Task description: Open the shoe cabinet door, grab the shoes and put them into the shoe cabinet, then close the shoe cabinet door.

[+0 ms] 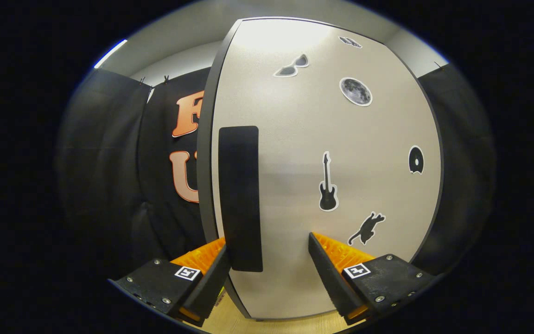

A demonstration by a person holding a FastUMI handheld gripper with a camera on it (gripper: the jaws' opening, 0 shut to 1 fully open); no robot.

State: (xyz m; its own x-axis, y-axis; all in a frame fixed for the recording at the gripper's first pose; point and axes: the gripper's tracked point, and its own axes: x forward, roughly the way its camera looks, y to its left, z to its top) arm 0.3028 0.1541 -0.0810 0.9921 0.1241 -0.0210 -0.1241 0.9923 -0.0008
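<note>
Your gripper (267, 269) has its jaws spread wide apart, and they hold nothing. Between them you see the lower end of the dark vertical handle (240, 197) and a bare part of the shoe cabinet door (295, 153). The left finger (209, 278) sits at the free edge of the door, just beside the bottom of the handle; whether it touches the edge or the handle, I cannot tell. The right finger (329, 273) is in front of the pale door face, well apart from the handle, and it seems very close to the surface, but contact is not clear.

The door fills the space directly ahead of the jaws. It is a pale panel with a thin dark rim, and the handle is mounted upright near its left edge. On the door face there are several stickers: a guitar (327, 183) just beyond the right finger, a cat (366, 228) beside it and lower, a moon (355, 91) higher up, a pair of sunglasses (291, 67) near the top, and a round dark one (416, 159) close to the right edge.

Behind the left edge of the door hangs the black cloth wall (109, 162) of the booth. Below the door, between the fingers, a strip of light wooden floor (230, 322) is visible.
</note>
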